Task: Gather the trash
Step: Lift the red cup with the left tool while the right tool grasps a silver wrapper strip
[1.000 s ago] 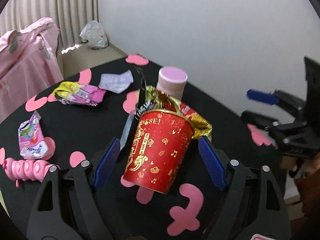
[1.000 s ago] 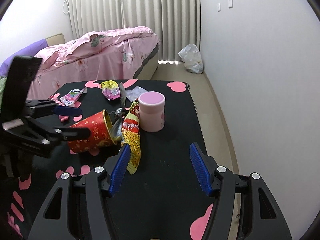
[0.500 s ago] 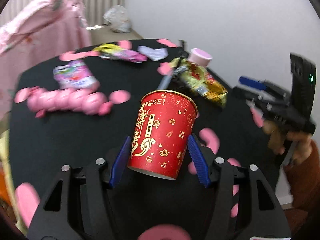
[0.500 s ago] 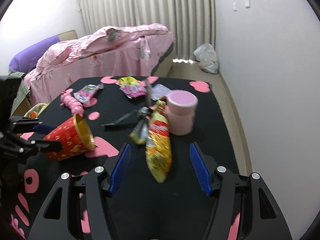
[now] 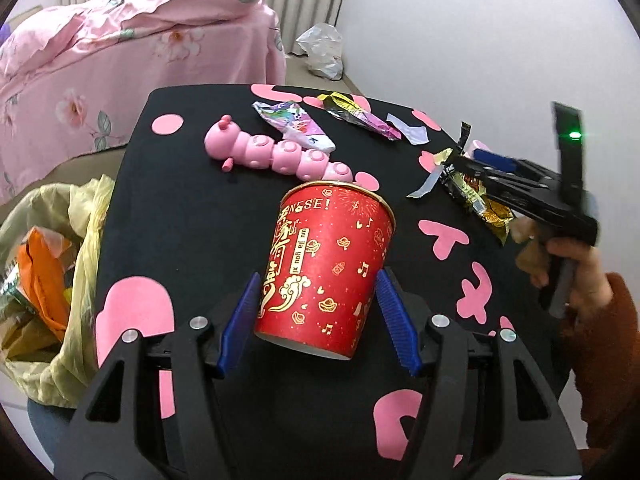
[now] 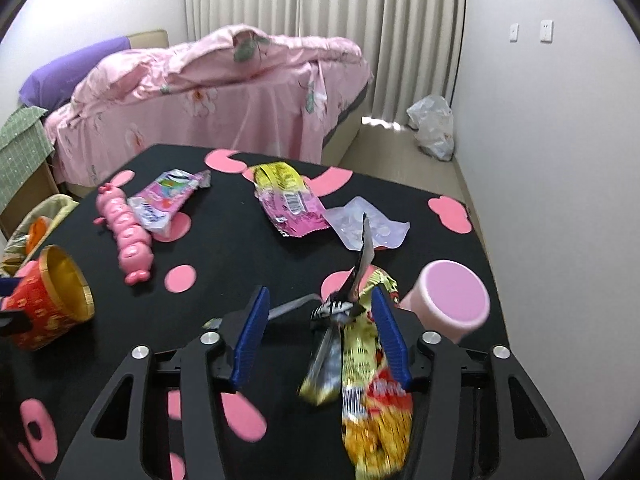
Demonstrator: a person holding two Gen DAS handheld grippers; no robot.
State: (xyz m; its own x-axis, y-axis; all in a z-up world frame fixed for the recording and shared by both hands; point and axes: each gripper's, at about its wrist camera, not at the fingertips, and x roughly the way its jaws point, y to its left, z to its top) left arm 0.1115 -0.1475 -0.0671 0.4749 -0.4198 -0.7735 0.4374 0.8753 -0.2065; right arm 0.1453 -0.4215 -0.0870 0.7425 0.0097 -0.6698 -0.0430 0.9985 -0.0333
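Note:
My left gripper is shut on a red paper cup with gold print and holds it tilted above the black table; the cup also shows at the left edge of the right wrist view. My right gripper is closing around a yellow snack wrapper and a black-and-silver wrapper. They lie against its right pad, while the left pad stands clear of them. The right gripper is over the wrapper at the table's right.
A yellow trash bag with rubbish hangs off the table's left edge. On the table lie a pink caterpillar toy, two pink wrappers, a clear plastic piece and a pink jar. A pink bed stands behind.
The left gripper shut on the red cup and carried it leftward, away from the jar; the wrappers stayed on the table. The right gripper moved onto the yellow wrapper and its jaws narrowed.

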